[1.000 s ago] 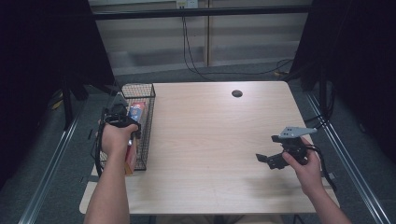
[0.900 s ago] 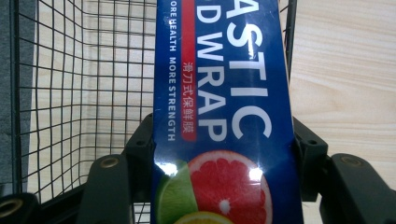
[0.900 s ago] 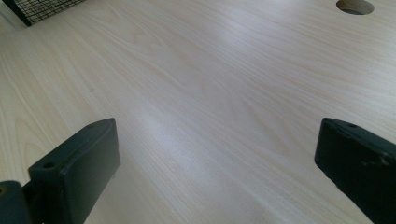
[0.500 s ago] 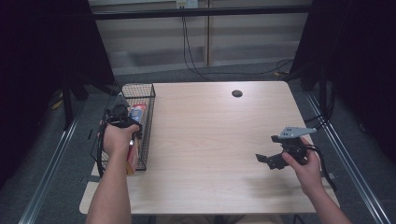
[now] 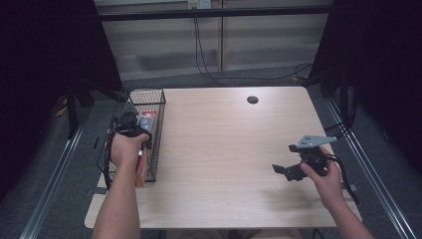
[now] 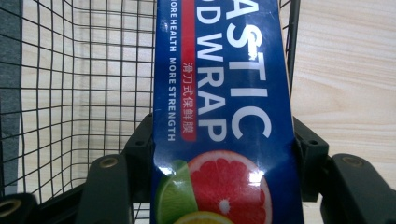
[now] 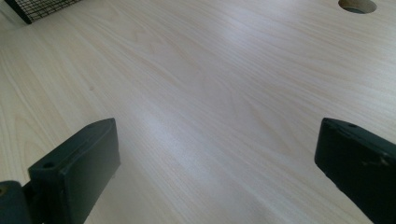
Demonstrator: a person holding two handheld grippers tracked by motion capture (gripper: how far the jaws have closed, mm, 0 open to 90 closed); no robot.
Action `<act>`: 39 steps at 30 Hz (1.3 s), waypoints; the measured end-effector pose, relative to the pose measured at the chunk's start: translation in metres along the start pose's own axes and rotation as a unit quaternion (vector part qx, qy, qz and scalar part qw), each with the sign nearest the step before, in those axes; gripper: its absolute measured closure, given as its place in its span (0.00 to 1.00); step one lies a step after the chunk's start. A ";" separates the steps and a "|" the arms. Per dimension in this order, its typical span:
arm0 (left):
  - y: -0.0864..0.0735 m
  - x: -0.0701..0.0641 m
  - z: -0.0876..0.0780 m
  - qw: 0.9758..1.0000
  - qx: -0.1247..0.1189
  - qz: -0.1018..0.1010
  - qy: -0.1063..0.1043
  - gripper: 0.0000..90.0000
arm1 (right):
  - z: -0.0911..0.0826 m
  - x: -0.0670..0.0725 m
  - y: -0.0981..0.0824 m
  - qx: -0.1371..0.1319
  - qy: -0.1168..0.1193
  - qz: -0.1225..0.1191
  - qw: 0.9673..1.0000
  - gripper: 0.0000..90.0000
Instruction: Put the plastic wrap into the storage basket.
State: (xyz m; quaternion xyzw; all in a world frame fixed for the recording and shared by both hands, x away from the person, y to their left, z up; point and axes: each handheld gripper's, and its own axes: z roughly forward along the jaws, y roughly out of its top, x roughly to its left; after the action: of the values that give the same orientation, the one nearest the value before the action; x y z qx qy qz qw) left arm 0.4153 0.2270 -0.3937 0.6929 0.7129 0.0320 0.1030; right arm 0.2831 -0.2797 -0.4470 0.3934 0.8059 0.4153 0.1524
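A long blue box of plastic wrap point(image 6: 224, 116), printed with citrus slices, lies lengthwise in a black wire basket point(image 5: 149, 93) at the table's left edge. My left gripper point(image 5: 130, 130) reaches over the basket. Its jaws press both sides of the box point(image 5: 146, 123), so it is shut on it. In the left gripper view the box runs up between the two black fingers point(image 6: 140, 149), with basket mesh point(image 6: 84, 84) behind. My right gripper point(image 5: 284, 172) hovers low over the right part of the table. It is open, with bare wood between its fingers point(image 7: 79, 158).
The light wooden table point(image 5: 224, 149) has a round cable hole point(image 5: 252, 99) at the back, also in the right gripper view as cable hole point(image 7: 357, 4). A corner of the basket point(image 7: 42, 7) shows far off. Dark curtains and floor cables ring the table.
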 end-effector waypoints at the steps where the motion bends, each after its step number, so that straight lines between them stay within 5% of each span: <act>1: 0.000 0.000 0.000 1.000 -0.001 -0.001 0.001 0.46 | 0.000 0.000 0.000 0.000 0.000 0.000 1.000 0.00; 34: -0.003 0.000 0.003 1.000 -0.003 0.013 0.008 0.43 | 0.001 0.002 0.000 0.003 0.003 -0.003 1.000 0.00; 39: -0.003 0.000 -0.002 1.000 -0.022 0.016 0.008 0.37 | 0.000 0.002 0.000 0.004 0.003 -0.003 1.000 0.00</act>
State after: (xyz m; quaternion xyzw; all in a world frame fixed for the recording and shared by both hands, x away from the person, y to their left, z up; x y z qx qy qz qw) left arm 0.4124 0.2274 -0.3927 0.7015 0.7016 0.0547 0.1122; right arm 0.2816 -0.2782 -0.4471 0.3907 0.8089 0.4129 0.1498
